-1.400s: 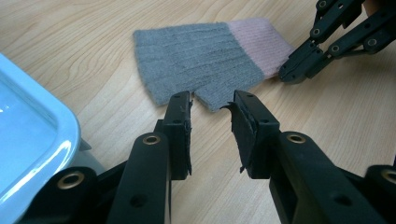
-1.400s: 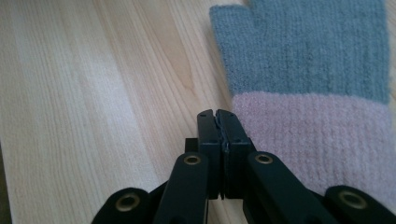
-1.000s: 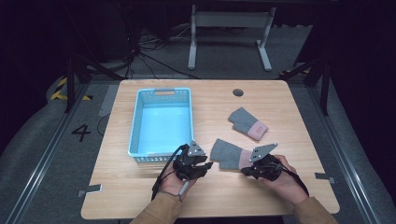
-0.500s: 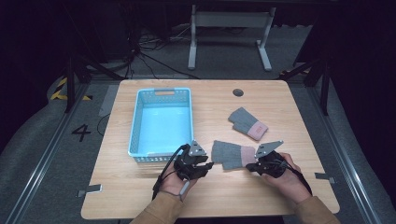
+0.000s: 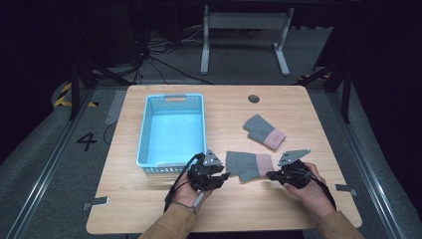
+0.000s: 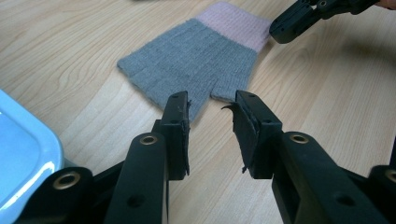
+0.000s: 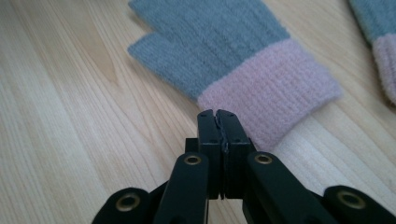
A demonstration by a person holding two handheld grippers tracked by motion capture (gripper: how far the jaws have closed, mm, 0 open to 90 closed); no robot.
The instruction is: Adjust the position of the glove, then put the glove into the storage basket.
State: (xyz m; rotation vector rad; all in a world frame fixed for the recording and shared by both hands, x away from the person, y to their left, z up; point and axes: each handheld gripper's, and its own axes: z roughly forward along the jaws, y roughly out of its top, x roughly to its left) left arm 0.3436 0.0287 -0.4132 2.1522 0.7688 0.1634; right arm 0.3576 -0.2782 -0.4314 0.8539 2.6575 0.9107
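Nearest the person, holding the left gripper (image 6: 210, 116) low over the pale wood-grain table (image 5: 149, 209), black jaws partly apart and empty, tips just short of the fingertip edge of the near grey ribbed-knit glove with the pink cuff (image 6: 196, 56); lying flat there between the two tools, thumb stub pointing toward the left jaws

On the other side, keeping the right gripper (image 7: 218, 119) pressed fully closed on nothing, tips resting at the edge of that pink cuff, touching or just short of it, hard to tell which

Judging the step: lining up on the glove from both ends, no grip taken yet. Calling next for sliding one left jaw under the thin knit edge and pinching, and for parting the right jaws before any hold on the cuff; soft fabric likely bunching or sliding on the smooth wood rather than lifting cleanly

Farther out, lying well apart from the first, a second grey glove with a matching pink cuff (image 5: 263, 132), slanted across the boards. To the left, standing empty, a light blue rectangular plastic basket with perforated walls (image 5: 144, 134), glossy inside, looking like the place for both gloves
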